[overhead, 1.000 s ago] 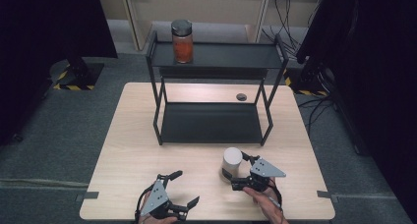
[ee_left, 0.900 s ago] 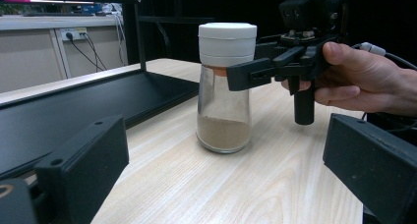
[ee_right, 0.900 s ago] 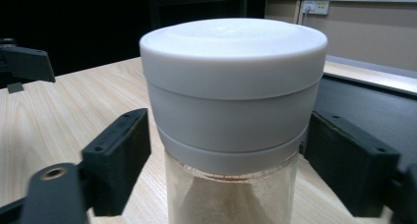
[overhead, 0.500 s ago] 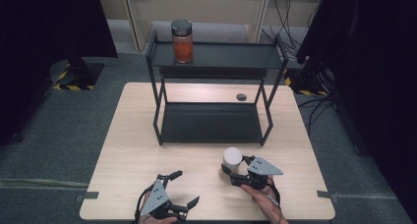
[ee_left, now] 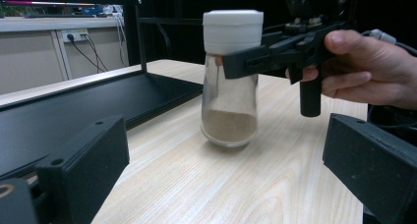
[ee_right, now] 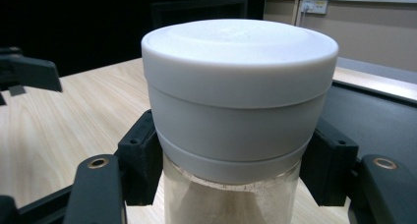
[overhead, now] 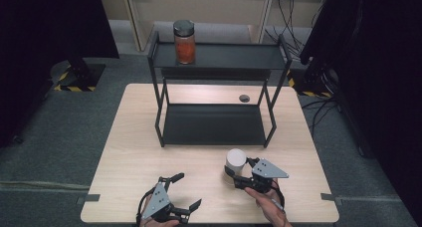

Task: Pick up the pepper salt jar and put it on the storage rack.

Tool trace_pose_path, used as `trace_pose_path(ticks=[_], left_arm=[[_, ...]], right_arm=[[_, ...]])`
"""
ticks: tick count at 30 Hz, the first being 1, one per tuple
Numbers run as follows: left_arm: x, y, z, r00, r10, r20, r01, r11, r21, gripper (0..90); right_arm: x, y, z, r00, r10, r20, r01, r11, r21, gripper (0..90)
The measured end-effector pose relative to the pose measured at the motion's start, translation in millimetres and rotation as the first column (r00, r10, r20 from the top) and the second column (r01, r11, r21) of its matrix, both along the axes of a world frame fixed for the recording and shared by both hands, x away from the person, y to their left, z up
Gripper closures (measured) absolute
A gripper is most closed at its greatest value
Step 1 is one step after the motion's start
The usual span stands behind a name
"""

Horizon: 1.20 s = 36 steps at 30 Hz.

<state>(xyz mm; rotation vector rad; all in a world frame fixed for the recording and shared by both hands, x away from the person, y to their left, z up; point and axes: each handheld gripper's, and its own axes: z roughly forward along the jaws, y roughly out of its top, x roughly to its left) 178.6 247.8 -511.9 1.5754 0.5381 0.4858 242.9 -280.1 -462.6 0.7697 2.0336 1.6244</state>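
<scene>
Standing on the worktop before the black shelf, the unlabelled white-capped jar is clamped by the right gripper, whose jaws just closed; left gripper gapes apart.

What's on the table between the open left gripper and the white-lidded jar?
Nothing: in the left gripper view, bare wooden table runs from the left gripper to the jar, held by the right gripper.
</scene>
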Motion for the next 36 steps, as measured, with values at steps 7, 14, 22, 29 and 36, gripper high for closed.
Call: trace_pose_path(ticks=[7,14,22,29,36], left_arm=[[-0.2,0.0,-0.1,1.0000,0.002,0.001,-0.002,1.0000,0.001,3.3],[-0.5,-0.2,-0.1,1.0000,0.006,0.000,-0.006,1.0000,0.003,3.3],[-0.8,0.0,-0.2,1.0000,0.008,0.001,-0.008,1.0000,0.003,3.3],[-0.8,-0.3,-0.6,1.0000,0.010,-0.001,-0.010,1.0000,0.002,3.3],[-0.6,0.1,-0.9,0.9999,0.012,-0.003,-0.012,0.9999,-0.003,3.3]], right_arm=[[0.7,-1.9,13.6,1.0000,0.005,0.003,-0.005,1.000,0.015,35.2],[3.6,-1.6,24.4,0.9998,0.000,0.019,0.000,1.000,0.015,35.4],[5.6,-0.6,36.6,0.9997,0.014,0.022,-0.015,1.000,0.018,35.4],[7.4,0.2,49.0,0.9992,0.018,0.035,-0.018,1.000,0.021,35.5],[10.8,0.3,61.9,0.9988,0.021,0.044,-0.022,0.999,0.024,35.5]])
